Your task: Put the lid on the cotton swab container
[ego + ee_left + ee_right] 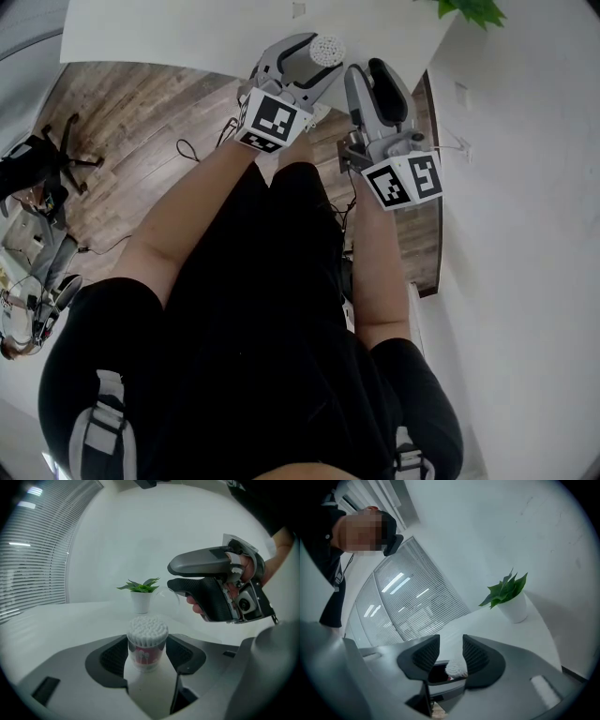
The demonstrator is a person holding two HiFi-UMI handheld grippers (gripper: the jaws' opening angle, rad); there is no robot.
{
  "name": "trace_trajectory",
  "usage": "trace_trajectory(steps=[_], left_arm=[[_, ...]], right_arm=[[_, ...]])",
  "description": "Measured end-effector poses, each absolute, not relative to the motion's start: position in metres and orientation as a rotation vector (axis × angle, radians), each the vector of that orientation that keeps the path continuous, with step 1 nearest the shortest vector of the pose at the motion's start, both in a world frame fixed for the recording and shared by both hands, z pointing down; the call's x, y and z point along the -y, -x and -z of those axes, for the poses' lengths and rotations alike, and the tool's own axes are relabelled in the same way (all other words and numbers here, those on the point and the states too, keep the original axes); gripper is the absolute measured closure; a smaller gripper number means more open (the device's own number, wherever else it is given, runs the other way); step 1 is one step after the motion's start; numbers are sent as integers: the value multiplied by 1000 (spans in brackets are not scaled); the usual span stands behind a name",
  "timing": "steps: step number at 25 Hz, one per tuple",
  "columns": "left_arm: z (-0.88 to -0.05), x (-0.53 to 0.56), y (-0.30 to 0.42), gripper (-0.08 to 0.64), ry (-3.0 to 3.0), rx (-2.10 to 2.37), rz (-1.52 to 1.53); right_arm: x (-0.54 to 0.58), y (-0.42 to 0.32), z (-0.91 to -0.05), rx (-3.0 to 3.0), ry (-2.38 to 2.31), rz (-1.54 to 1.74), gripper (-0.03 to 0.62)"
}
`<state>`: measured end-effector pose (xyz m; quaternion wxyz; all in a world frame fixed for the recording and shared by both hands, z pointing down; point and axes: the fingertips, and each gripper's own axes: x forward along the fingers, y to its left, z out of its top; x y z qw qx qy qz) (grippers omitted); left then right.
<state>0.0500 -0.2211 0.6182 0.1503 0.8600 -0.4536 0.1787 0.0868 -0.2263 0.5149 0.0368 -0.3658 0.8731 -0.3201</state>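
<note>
The cotton swab container (326, 49) is a small clear tub packed with white swab tips above a red label. In the left gripper view the cotton swab container (147, 644) stands upright between the dark pads, and my left gripper (147, 657) is shut on its sides. My left gripper (319, 60) is over the white table's near edge. My right gripper (368, 67) is close beside it on the right. Its jaws stand a little apart in the right gripper view (446, 654), with the swab tips (457, 667) showing beyond them. A faint clear outline, perhaps the lid (166, 597), hangs at the right gripper's (169, 577) tips.
A small potted plant (140, 595) in a white pot stands further back on the white table (187, 28); the same plant (511, 599) shows in the right gripper view. Wooden floor and an office chair (47, 159) lie to the left below. White walls enclose the right side.
</note>
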Motion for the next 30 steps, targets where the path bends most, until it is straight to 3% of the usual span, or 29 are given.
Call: trace_trajectory(steps=[10, 30], left_arm=[[-617, 222, -49, 304, -2480, 1296, -505], [-617, 225, -47, 304, -2475, 1289, -496]], right_arm=[[222, -64, -512, -2703, 987, 1011, 480], [225, -36, -547, -2751, 943, 1165, 483]])
